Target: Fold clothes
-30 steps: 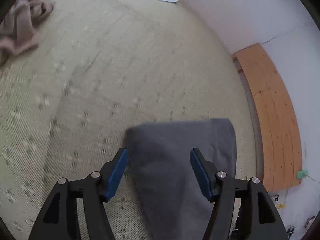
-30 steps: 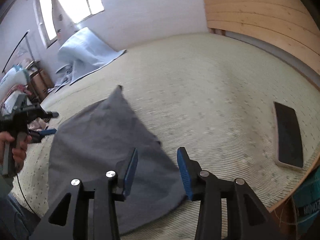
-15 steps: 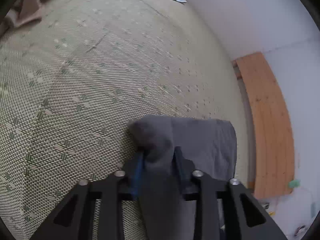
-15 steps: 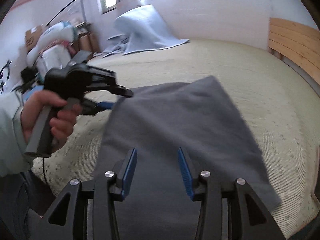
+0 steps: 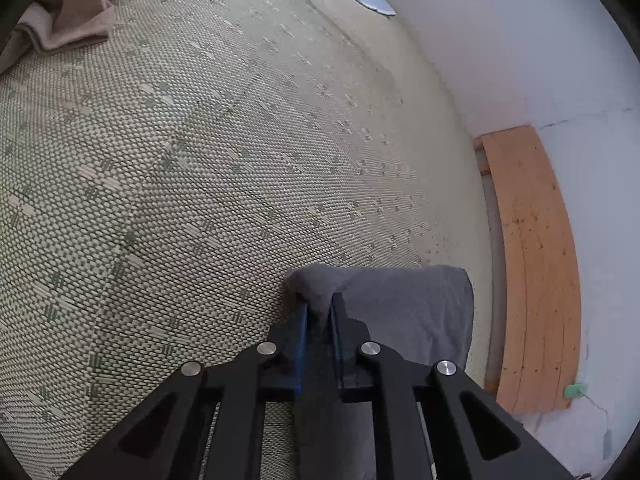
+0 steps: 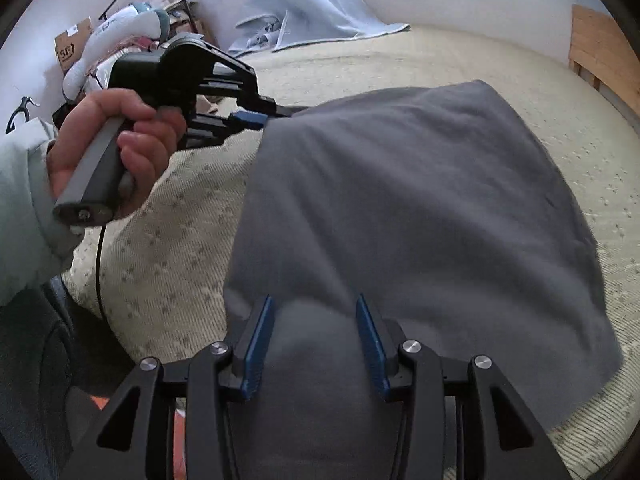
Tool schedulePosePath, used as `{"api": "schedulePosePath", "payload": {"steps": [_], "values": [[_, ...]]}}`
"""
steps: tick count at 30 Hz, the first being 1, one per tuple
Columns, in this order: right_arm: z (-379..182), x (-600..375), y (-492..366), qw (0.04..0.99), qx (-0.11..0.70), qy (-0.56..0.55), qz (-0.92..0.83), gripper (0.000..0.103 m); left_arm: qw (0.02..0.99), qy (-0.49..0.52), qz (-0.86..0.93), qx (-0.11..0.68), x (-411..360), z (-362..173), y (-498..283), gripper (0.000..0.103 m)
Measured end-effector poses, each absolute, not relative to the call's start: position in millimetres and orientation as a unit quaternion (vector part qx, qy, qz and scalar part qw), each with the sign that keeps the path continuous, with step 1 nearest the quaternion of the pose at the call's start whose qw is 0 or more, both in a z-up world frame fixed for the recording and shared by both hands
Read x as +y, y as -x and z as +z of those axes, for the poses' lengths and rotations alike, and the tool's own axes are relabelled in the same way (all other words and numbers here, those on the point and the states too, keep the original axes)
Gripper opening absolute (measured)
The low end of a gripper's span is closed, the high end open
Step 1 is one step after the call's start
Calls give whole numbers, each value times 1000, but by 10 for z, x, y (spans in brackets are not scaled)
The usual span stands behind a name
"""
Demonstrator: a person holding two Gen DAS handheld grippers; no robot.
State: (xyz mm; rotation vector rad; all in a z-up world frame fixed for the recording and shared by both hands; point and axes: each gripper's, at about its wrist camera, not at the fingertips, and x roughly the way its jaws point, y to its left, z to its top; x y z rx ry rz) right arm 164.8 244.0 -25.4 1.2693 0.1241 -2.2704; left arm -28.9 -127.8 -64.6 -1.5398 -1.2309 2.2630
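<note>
Bed (image 5: 208,184) w/ woven beige-green mat cover, small repeat motif. Grey garment (image 6: 420,208) spread flat across near part, one corner lifted off mat. Tan cloth (image 5: 68,20) crumpled at far left edge. Pale blue sheet (image 6: 304,12) heaped at far end by wall. Wooden headboard (image 5: 536,280) along right side.

Cloth (image 6: 420,208) on mat (image 5: 200,200), corner between left tongs (image 5: 319,308).
</note>
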Motion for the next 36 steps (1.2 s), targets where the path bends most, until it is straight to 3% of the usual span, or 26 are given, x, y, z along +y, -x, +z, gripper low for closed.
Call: {"api": "schedulePosePath", "payload": {"steps": [4,6,11,13,15,18,28,36], "values": [[11,2578,-1613,262,36,-453,-851,46,64,522,757,-387,-1191,-562,489,12],[171,2650,-1517,261,26,-440,-859,48,58,535,767,-350,-944,-502,530,19],[525,2709,-1104,250,16,-384,-889,73,39,517,806,-284,-763,-286,482,32],[559,2703,-919,242,15,-369,-897,80,25,494,830,-258,-702,-152,452,39],[516,2722,-686,232,4,-367,-901,83,25,471,848,-242,-683,-95,401,56],[413,2744,-370,220,-9,-371,-902,84,54,453,867,-202,-399,-54,397,65],[-153,2629,374,205,35,-410,-888,84,115,461,878,-63,324,-311,340,66],[-260,2791,354,156,20,-416,-896,89,114,486,865,-41,350,-419,227,67]]}}
